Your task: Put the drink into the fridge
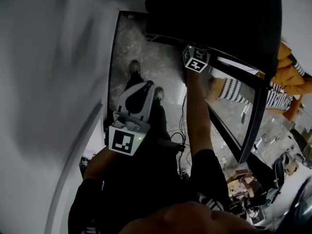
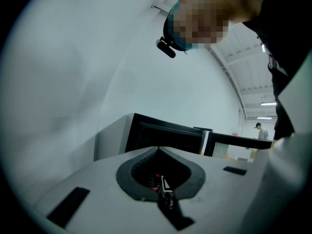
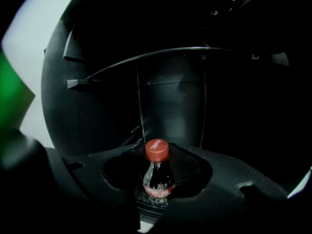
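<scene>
Head view: the left gripper sits at 9 o'clock, near the body. The right gripper reaches at 1 o'clock into the dark fridge, whose door is open.

Left gripper view: jaws closed, nothing between them.

Right gripper view: jaws clasp a red-capped bottle at 6 o'clock, inside the fridge.

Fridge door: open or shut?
Open. The glass door stands swung out from the fridge, and the right gripper reaches into its dark interior.
</scene>
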A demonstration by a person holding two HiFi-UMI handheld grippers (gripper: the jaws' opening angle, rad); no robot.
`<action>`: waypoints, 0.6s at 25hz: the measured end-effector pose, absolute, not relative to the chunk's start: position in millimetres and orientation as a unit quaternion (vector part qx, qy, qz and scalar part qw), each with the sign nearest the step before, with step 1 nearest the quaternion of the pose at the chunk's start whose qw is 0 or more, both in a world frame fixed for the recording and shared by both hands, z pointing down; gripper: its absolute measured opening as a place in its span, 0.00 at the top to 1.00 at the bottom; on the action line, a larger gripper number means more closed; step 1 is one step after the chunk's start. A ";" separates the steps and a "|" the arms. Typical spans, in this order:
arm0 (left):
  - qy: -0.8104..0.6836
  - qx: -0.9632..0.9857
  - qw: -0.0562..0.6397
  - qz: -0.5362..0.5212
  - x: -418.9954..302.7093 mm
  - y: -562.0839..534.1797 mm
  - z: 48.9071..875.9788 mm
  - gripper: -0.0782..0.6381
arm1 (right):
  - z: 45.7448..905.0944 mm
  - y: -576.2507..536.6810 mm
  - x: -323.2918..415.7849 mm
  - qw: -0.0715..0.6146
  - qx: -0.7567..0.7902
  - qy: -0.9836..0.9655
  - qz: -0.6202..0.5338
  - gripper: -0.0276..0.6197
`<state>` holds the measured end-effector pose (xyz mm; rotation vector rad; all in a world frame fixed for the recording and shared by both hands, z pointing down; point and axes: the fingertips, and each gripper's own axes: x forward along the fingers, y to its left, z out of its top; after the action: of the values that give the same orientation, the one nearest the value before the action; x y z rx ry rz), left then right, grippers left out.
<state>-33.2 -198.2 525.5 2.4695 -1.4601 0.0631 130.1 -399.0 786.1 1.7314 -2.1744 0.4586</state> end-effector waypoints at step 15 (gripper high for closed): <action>-0.513 0.848 0.133 0.005 -44.7 -188.3 509.0 0.88 | 759.5 -397.3 126.9 0.159 0.616 -0.759 0.141 0.63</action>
<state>-44.7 -188.3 509.0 2.4606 -1.4874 0.0135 126.9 -397.3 759.5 1.7596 -2.1691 0.4038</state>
